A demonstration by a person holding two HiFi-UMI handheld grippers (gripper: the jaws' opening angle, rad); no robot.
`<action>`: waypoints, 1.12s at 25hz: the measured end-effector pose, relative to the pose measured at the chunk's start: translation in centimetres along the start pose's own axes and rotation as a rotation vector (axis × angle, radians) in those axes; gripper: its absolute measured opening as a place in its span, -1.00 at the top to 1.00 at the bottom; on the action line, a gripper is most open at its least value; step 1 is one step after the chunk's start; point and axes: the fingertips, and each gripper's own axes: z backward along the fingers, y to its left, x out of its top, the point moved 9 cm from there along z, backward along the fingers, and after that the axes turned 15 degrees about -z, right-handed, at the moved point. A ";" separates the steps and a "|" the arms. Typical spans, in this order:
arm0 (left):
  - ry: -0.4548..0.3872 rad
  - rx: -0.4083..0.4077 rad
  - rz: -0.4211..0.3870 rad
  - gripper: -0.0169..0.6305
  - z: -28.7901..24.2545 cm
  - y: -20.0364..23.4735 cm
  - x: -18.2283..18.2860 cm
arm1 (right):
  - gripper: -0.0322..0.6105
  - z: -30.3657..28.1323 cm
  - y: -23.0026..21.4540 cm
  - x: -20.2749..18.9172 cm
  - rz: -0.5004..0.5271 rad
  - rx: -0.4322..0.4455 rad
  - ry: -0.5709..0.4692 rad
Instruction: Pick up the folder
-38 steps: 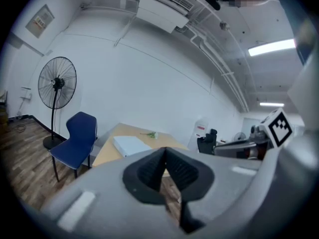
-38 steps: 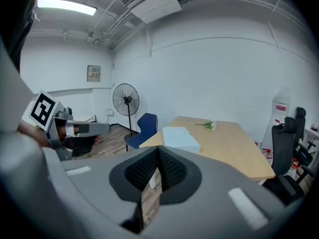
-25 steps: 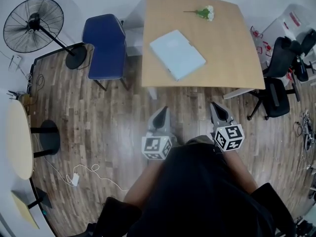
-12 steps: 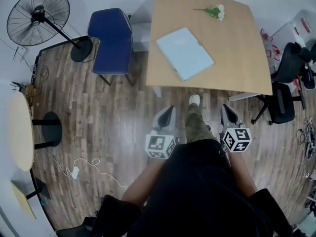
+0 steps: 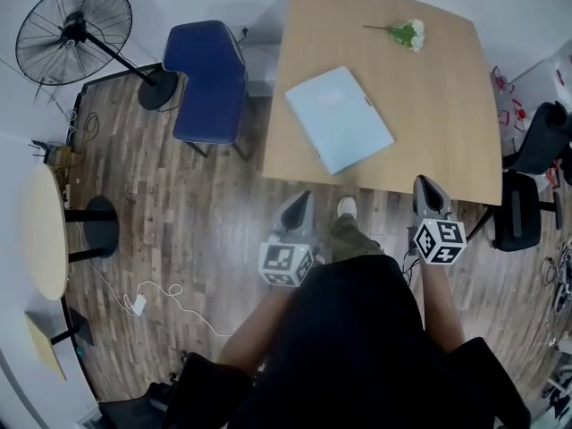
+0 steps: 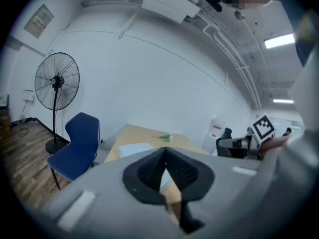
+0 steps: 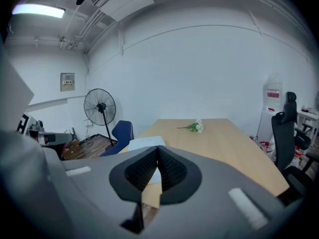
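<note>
A pale blue folder (image 5: 339,118) lies flat on the wooden table (image 5: 447,88), near its front left part; it also shows in the left gripper view as the folder (image 6: 133,149) and in the right gripper view as the folder (image 7: 144,143). My left gripper (image 5: 304,197) is shut and empty, short of the table's front edge over the floor. My right gripper (image 5: 423,184) is shut and empty too, its tip at the table's front edge, right of the folder. Neither touches the folder.
A sprig of white flowers (image 5: 404,33) lies at the table's far side. A blue chair (image 5: 207,79) stands left of the table, a floor fan (image 5: 76,21) farther left. Black office chairs (image 5: 527,195) stand at the right. A round table (image 5: 43,231) and a cable (image 5: 147,298) are at the left.
I have walked toward the table: it and the folder now sit closer and lower in the head view. Both grippers moved forward, the right one reaching the table's edge.
</note>
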 end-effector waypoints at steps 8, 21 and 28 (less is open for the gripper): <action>0.026 -0.026 0.017 0.94 -12.0 0.2 2.1 | 0.90 -8.8 -8.4 4.2 -0.050 0.013 0.039; 0.199 0.136 0.139 0.94 -23.1 3.0 -1.4 | 0.90 -22.9 -14.8 4.3 0.019 0.160 0.264; 0.274 0.189 0.218 0.94 -24.4 5.4 -5.4 | 0.90 -28.5 -14.6 3.1 0.048 0.189 0.347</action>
